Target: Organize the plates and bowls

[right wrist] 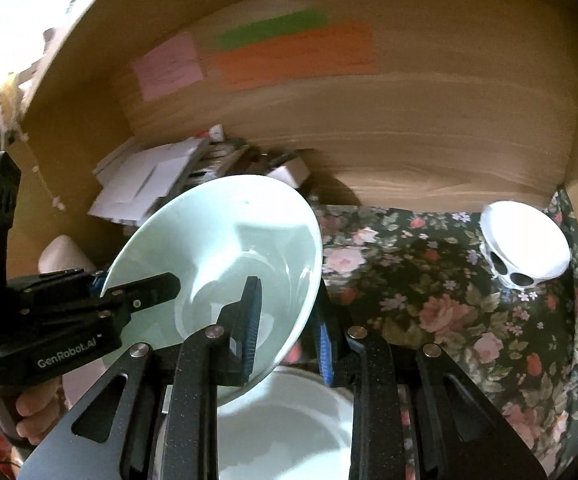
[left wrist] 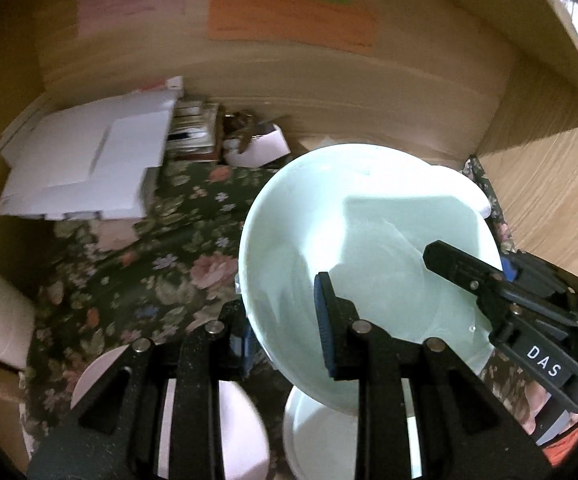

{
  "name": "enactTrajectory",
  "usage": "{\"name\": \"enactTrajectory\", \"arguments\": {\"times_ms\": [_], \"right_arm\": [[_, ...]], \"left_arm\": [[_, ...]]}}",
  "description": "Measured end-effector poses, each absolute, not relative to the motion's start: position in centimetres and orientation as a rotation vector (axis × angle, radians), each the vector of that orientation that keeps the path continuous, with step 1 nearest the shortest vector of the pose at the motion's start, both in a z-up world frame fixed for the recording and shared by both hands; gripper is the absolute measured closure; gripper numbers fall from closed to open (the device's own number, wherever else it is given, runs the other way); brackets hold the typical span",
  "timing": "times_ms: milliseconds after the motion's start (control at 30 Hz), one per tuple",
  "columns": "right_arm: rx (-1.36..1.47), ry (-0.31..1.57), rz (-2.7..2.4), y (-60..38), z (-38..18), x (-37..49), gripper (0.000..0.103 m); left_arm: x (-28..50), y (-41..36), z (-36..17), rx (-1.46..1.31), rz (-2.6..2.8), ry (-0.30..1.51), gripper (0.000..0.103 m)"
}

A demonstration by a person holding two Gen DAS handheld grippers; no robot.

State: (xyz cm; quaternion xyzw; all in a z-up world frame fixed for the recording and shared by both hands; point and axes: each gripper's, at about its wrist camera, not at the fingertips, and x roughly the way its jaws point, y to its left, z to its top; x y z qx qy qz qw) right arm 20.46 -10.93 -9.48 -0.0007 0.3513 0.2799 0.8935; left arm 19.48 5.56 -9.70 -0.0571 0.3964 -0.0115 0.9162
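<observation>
On a floral tablecloth against a wood-panel wall, both grippers clamp opposite edges of a tilted pale green bowl held above a white dish. Left gripper and right gripper each pinch its rim. A small white bowl sits well apart.

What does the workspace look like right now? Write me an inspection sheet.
Surface: floral tablecloth, dark green with pink flowers.
Job's things: pale green bowl held tilted above a white dish; a pink dish to its left; small white bowl standing apart at far right.
Clutter: white papers, small white box against the back wall.
Grippers: left claw and right claw each clamp the green bowl's rim.
Cables: nothing seen.
Surroundings: wooden back panel with pink, green and orange notes.
</observation>
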Motion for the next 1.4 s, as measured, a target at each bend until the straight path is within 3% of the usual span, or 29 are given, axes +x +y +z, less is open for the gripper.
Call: {"name": "enactTrajectory", "arguments": {"times_ms": [767, 1400], "right_arm": [[-0.053, 0.742, 0.747, -2.8, -10.4, 14.7, 0.081], [-0.089, 0.9, 0.79, 1.0, -15.9, 14.8, 0.081]], "left_arm": [[9.8, 13.8, -11.1, -0.179, 0.111, 0.802, 0.077], [7.9, 16.7, -16.3, -0.229, 0.153, 0.909, 0.077]]}}
